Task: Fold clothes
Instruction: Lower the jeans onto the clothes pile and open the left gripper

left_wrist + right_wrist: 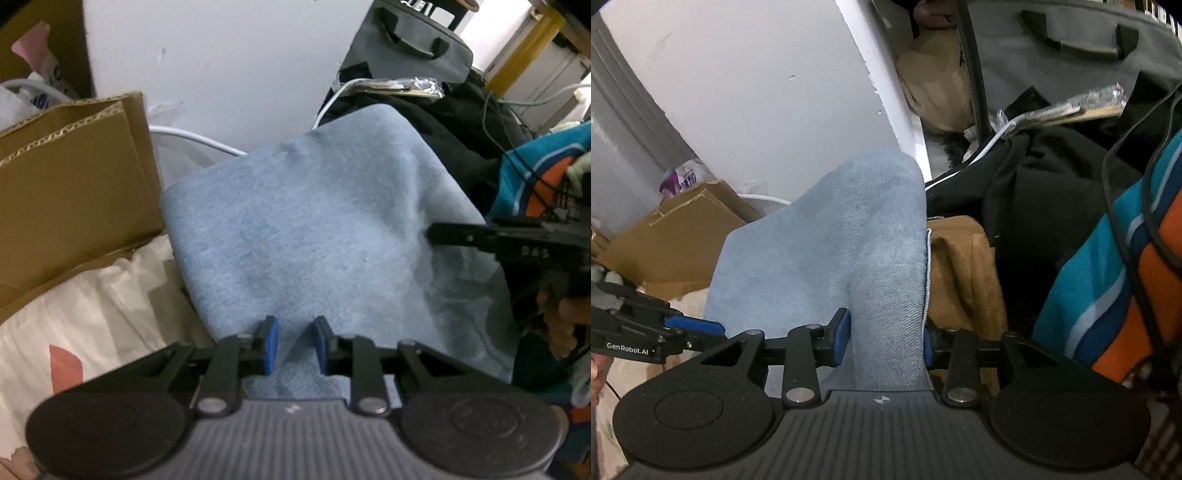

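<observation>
A folded light blue garment (314, 221) lies in the middle of a cluttered pile and shows in the right wrist view (831, 240) too. My left gripper (296, 343) is at its near edge, blue pads close together and pinching a ridge of the cloth. From the right wrist view, the left gripper (718, 328) meets the garment's left edge. My right gripper (886, 341) straddles a thick fold of the same garment with its jaws set wide, the pads loose beside the cloth. In the left wrist view the right gripper (434, 232) reaches in over the garment's right edge, with a hand (561, 321) behind it.
A cardboard box (74, 177) stands at the left by the white wall, with white patterned fabric (92, 314) below it. Black clothing (443, 122), a grey bag (406, 48) and a teal and orange item (535, 177) crowd the right. A brown garment (960, 277) lies beside the blue one.
</observation>
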